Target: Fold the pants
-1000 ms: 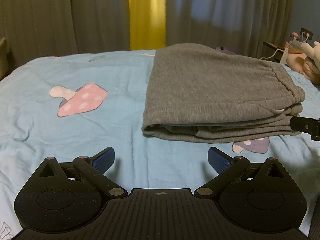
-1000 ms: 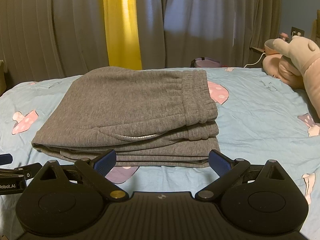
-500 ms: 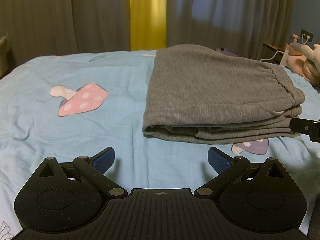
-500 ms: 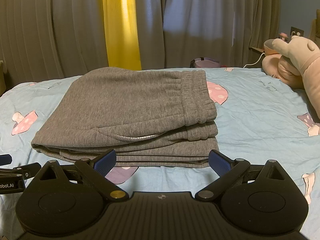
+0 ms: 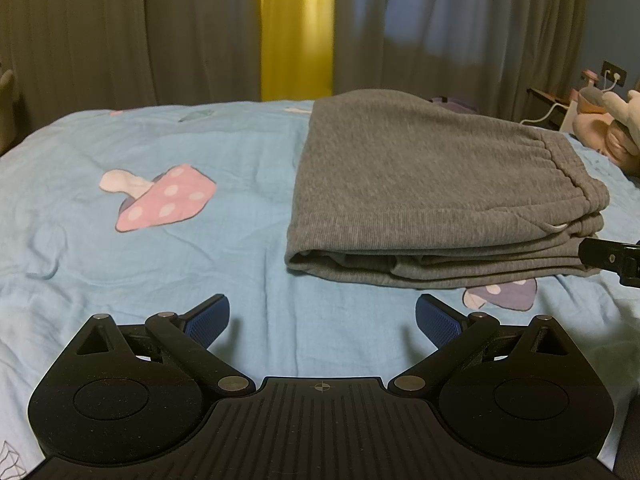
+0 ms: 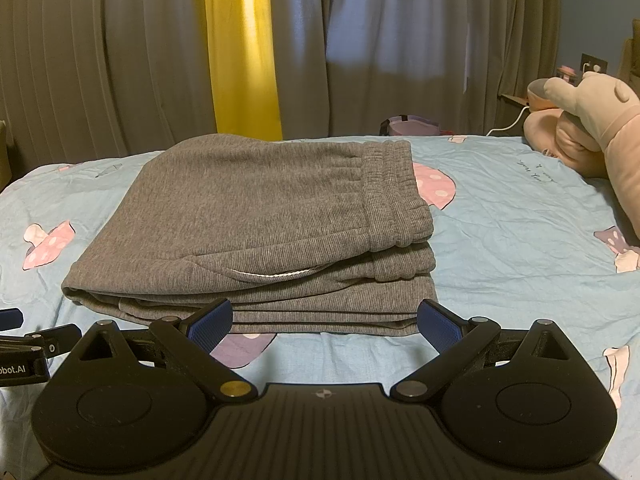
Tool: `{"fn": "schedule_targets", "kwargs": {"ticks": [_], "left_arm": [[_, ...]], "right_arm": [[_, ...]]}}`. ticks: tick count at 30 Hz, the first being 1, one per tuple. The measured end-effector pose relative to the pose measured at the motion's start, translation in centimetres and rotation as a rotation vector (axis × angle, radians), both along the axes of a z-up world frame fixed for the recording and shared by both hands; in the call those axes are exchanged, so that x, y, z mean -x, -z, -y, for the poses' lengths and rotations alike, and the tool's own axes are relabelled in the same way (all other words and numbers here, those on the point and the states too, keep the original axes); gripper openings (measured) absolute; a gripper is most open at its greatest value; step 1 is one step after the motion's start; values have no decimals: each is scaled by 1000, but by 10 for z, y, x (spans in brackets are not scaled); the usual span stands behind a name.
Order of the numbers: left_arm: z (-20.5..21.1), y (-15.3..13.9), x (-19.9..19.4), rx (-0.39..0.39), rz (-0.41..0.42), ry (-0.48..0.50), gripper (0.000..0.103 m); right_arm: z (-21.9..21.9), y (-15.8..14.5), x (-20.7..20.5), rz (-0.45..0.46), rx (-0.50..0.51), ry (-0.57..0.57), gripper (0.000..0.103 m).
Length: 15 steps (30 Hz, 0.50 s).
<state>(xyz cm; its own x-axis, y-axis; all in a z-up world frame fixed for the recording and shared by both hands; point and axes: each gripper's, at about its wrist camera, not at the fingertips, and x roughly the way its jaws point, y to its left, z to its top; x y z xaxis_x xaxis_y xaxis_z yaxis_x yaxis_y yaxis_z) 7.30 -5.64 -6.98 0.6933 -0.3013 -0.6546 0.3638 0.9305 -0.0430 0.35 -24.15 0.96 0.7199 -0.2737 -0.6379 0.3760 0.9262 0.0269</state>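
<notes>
The grey pants (image 5: 432, 188) lie folded in a flat stack on the blue bedsheet (image 5: 160, 264), waistband on top at the right; they also show in the right wrist view (image 6: 260, 232). My left gripper (image 5: 323, 320) is open and empty, just short of the stack's left front corner. My right gripper (image 6: 325, 322) is open and empty, close in front of the stack's near edge, not touching it. The right gripper's side shows at the right edge of the left wrist view (image 5: 612, 258); the left gripper shows at the left edge of the right wrist view (image 6: 28, 348).
The bedsheet has pink mushroom prints (image 5: 160, 200). A pink plush toy (image 6: 592, 136) lies at the right of the bed. Grey and yellow curtains (image 6: 240, 48) hang behind. A wall socket with a cable (image 6: 592, 66) is at the far right.
Almost nothing has changed; both grippers stay open and the pants lie still, with only a slight drift of the views.
</notes>
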Motion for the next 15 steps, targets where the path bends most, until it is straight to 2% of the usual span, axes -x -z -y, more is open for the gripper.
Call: {"fn": "schedule_targets", "kwargs": {"ticks": [15], "left_arm": [[-1,1,-1,9,-5,-4,102]], "right_arm": [[0,0,0,-1,1,7,99]]}}
